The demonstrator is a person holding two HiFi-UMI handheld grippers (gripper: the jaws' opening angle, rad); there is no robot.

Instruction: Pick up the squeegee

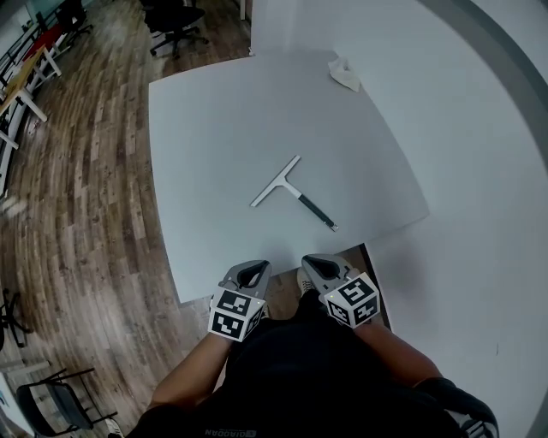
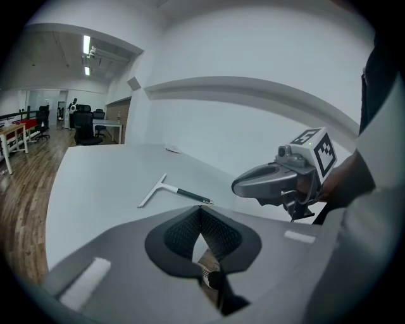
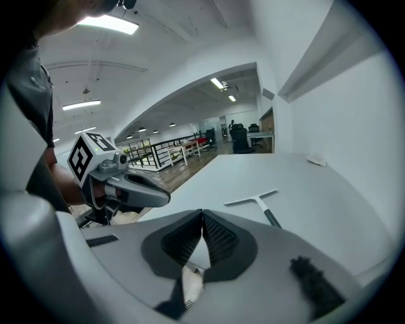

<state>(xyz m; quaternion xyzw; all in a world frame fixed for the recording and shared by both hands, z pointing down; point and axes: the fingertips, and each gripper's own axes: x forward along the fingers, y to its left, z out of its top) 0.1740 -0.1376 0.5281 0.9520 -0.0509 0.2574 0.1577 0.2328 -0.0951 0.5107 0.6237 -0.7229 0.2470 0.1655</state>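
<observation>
The squeegee (image 1: 294,192) lies flat on the grey table (image 1: 214,120), its pale blade toward the far left and its dark handle toward the near right. It also shows as the squeegee (image 2: 172,190) in the left gripper view and as the squeegee (image 3: 256,202) in the right gripper view. My left gripper (image 1: 253,272) and right gripper (image 1: 317,266) hover side by side at the table's near edge, short of the squeegee. Both are shut, pads together, with nothing held. The left gripper (image 2: 201,215) sees the right gripper's body beside it.
A crumpled white cloth (image 1: 345,74) sits at the table's far right corner. White wall runs along the right. Wooden floor lies to the left, with office chairs (image 1: 175,21) beyond the far edge and a chair (image 1: 51,402) at the near left.
</observation>
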